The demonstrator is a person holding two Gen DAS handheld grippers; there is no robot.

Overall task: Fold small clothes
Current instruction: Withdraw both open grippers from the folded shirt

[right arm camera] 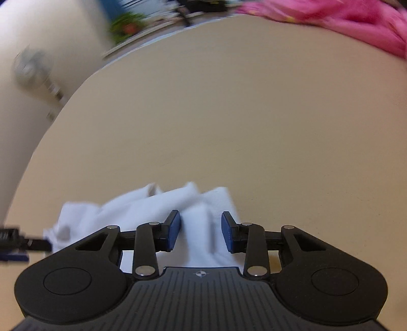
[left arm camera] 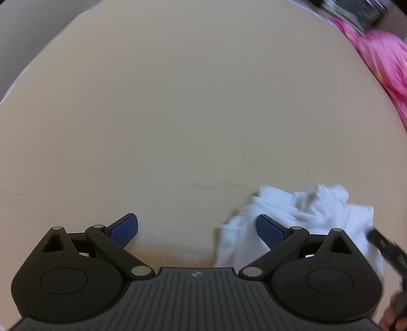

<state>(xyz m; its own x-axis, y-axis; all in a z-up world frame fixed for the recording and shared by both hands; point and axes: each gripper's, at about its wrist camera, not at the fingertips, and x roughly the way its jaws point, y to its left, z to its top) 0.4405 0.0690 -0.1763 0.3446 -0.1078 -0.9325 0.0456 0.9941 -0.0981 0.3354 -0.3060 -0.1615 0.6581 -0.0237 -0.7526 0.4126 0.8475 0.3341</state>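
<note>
The smooth beige bench [left arm camera: 178, 114] lies bare across its wide middle, giving open passage; a crumpled white cloth garment [left arm camera: 305, 211] blocks the near part; a heap of bright pink fabric [left arm camera: 386, 63] crowds the far right edge; blurred clutter [right arm camera: 157, 15] lines the far rim.

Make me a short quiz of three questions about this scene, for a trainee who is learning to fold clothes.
1. True or false: the white garment lies flat and neatly folded on the table.
2. Which gripper has its jaws spread wider? A. left gripper B. right gripper
3. What colour is the cloth at the far edge of the table?

Key: 1. False, it is crumpled. 2. A. 3. Pink.
</note>
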